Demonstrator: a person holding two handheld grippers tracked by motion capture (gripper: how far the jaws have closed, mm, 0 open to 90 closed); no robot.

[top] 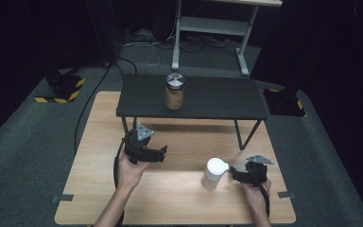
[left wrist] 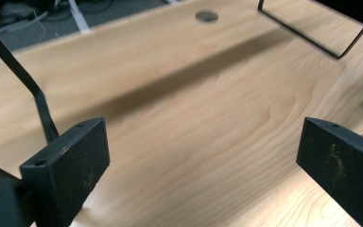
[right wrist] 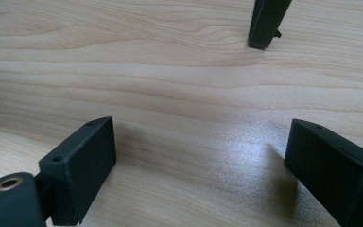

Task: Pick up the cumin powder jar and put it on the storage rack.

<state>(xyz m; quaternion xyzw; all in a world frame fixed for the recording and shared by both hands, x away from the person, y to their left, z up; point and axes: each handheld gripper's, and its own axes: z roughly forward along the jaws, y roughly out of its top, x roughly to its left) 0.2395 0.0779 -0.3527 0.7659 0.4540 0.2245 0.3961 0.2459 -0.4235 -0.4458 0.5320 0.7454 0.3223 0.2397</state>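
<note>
Right gripper (top: 234,173) sits low at the near right of the wooden table (top: 184,142), jaws spread wide with bare wood between them in the right gripper view. Nothing gripped. Just beside its tips, on the left, stands the white bottle (top: 213,173): plain white cylinder, upright, rounded top; whether a fingertip touches it I can't tell from the high view. Contents not visible, wall is opaque.

Left gripper (top: 159,154) is further in on the left side, held in the person's left hand (top: 130,171), jaws released and wide apart, only table grain between them in the left gripper view.

Past both, a black shelf (top: 194,97) on thin wire legs stands across the far half of the table. On it, left of centre, an upright glass jar (top: 174,91) with a metal lid, filled nearly to the top with something tan, probably a spread or powder. Label detail too small to read.

Floor cables and a grey desk frame (top: 212,28) behind are mostly lost in the dark.
</note>
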